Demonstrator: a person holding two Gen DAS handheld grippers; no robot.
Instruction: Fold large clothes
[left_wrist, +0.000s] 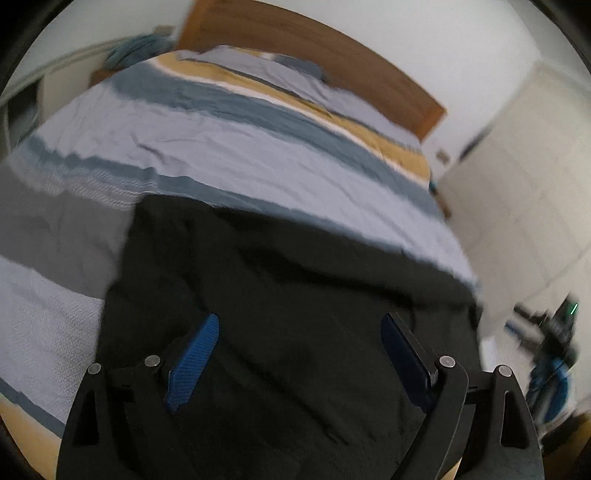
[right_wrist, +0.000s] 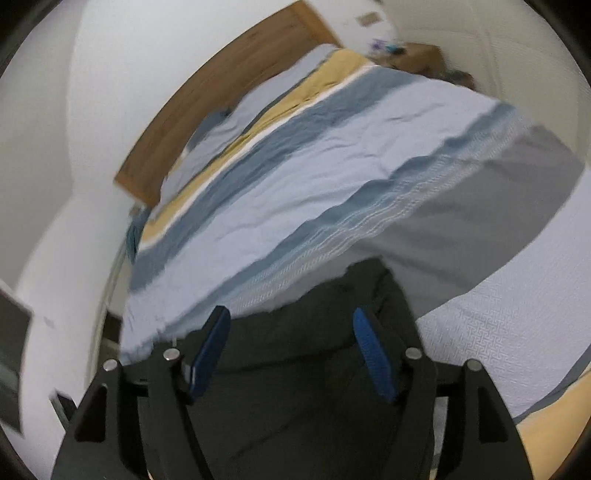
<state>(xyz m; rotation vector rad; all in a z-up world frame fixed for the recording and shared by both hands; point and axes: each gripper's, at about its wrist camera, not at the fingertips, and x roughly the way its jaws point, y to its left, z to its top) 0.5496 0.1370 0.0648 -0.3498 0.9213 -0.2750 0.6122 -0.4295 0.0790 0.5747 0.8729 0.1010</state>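
Observation:
A large black garment (left_wrist: 280, 295) lies spread on the near end of a bed; it also shows in the right wrist view (right_wrist: 295, 369). My left gripper (left_wrist: 299, 325) is open, its blue-padded fingers (left_wrist: 195, 362) spread wide above the black cloth, holding nothing. My right gripper (right_wrist: 290, 317) is open too, its blue fingers (right_wrist: 373, 354) apart over the garment's far edge, holding nothing. Both views are motion-blurred.
The bed carries a striped cover (left_wrist: 229, 147) in pale blue, darker blue, grey and yellow, with pillows (left_wrist: 266, 70) by a wooden headboard (left_wrist: 314, 48). A white wardrobe (left_wrist: 517, 177) stands to the right. Dark gear (left_wrist: 554, 332) lies on the floor beside the bed.

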